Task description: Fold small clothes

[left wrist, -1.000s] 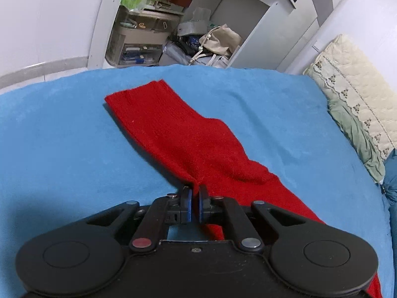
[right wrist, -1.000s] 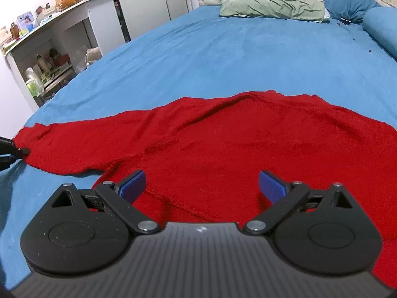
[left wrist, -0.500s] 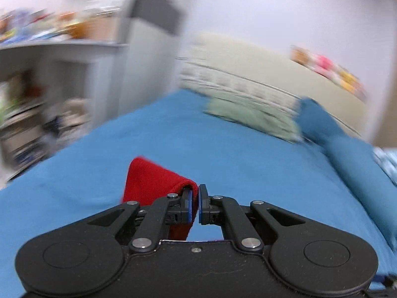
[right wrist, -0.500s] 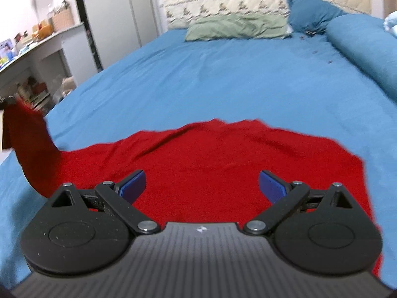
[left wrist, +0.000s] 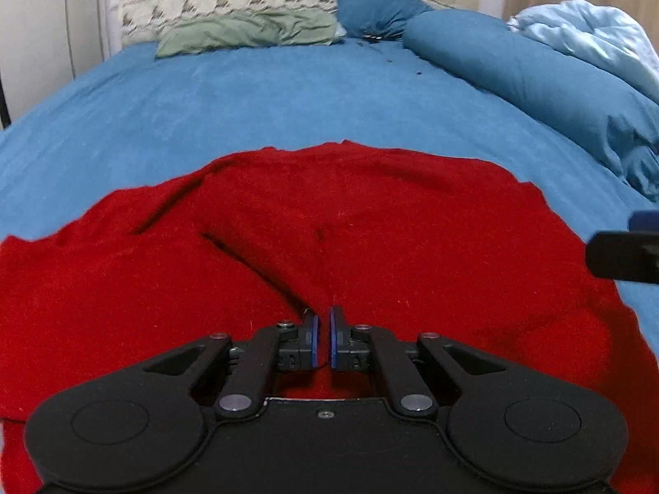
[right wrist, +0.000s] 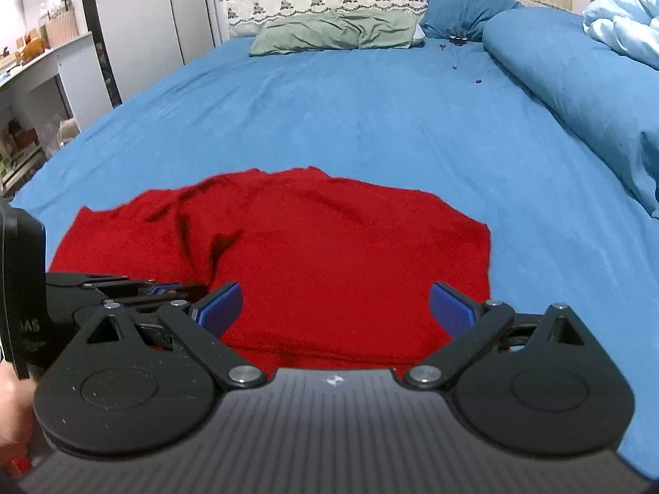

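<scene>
Two blue-padded fingers of the left gripper [left wrist: 321,331] stand a narrow slit apart and are opening; red cloth shows through the gap below them, but whether any of it lies between the pads cannot be told. A dark fold line in the cloth runs up to the left finger's tip. The left gripper sits low over the near part of the red sweater [left wrist: 370,238], which spreads out ahead of it and to both sides on the blue bed [left wrist: 247,99]. In the right wrist view the right gripper [right wrist: 334,308] has its fingers spread wide with nothing between them, the near edge of the sweater lying under and between them and the body of the garment reaching forward from there. The left gripper appears in that view just to the left of the right one, close beside its left finger, over the sweater's near left part, where the cloth is rumpled into a few folds. The sweater lies in the near half of the bed, its far edge a ragged curve against bare blue sheet. Farther off, at the head of the bed, lie a green pillow [right wrist: 333,31] and a blue pillow [right wrist: 461,4], and a rolled blue duvet [right wrist: 576,82] runs along the right edge.
</scene>
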{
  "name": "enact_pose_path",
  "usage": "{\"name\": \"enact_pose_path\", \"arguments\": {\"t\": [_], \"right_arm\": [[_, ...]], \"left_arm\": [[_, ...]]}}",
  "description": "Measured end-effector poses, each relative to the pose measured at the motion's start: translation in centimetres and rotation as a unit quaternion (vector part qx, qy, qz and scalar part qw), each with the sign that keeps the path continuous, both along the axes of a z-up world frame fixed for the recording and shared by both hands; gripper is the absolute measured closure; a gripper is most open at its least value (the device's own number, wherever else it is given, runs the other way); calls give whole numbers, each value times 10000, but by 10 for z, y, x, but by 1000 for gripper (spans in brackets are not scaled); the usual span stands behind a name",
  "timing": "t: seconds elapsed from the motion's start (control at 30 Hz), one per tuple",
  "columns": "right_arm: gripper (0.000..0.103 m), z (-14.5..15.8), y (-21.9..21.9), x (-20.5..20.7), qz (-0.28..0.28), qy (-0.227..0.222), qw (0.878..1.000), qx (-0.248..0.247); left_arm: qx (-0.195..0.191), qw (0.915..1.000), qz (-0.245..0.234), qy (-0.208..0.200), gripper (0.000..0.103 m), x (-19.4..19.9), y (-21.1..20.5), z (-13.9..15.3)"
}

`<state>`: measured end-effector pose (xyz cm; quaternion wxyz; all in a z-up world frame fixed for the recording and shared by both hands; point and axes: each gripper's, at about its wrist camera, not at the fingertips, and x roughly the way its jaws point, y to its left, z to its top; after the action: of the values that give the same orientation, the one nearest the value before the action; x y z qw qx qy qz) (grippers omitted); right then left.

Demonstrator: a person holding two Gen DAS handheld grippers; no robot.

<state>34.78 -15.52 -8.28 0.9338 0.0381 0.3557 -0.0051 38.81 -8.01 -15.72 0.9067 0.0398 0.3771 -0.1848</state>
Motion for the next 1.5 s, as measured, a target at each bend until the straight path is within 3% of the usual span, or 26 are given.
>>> {"name": "enact_pose_path", "arguments": {"t": [0.03,0.07,0.1,0.27,0.4,0.5,0.57,0.63,0.7,0.77,0.8,0.83,1.0,1.13,1.3,1.43,1.5], "right_arm": [[0,0,-1,-1,39,-20,10000,2],[0,0,-2,0,73,-53,10000,18],[0,2,-2,1,101,-88,9999,38],[0,14,18,15,595,-203,9980,2],[0,9,66,46,1188,-9,9924,-311],[0,-1,111,69,1557,60,9858,-630],[0,-11,138,87,1775,145,9797,-922],[18,-24,164,107,1936,331,9725,-1248],[26,-39,180,128,2013,533,9671,-1459],[43,-49,188,143,1972,650,9665,-1508],[66,-51,187,150,1981,706,9670,-1441],[82,-51,185,154,1993,751,9681,-1317],[82,-18,154,138,1561,72,9809,-1156],[83,16,105,119,879,-495,9897,-1018],[83,46,46,92,158,-1050,9901,-920],[83,48,15,77,-99,-1002,9920,-760],[83,46,5,73,-217,-943,9928,-709]], "left_arm": [[-34,10000,-22,43,75,-3,4,3],[-88,9999,-29,93,48,-5,11,8],[-98,9999,30,77,30,-10,21,15],[266,9978,447,-408,3,-48,84,46],[449,9916,1104,-505,3,-53,133,32],[167,9903,1376,31,4,-37,154,16],[18,9884,1510,144,4,-30,165,13],[14,9862,1640,243,4,-26,171,11],[-50,9853,1683,298,4,-25,177,10],[-7,9852,1690,295,4,-26,178,8],[31,9851,1694,309,4,-27,180,7],[35,9848,1704,331,4,-27,182,6],[-121,9821,1841,388,4,-30,192,4],[-129,9816,1879,302,4,-30,191,1],[-132,9770,2130,13,10,-31,190,-8],[-154,9793,1998,-282,15,-20,184,-10],[-77,9807,1921,-349,31,-16,180,-11]]}}
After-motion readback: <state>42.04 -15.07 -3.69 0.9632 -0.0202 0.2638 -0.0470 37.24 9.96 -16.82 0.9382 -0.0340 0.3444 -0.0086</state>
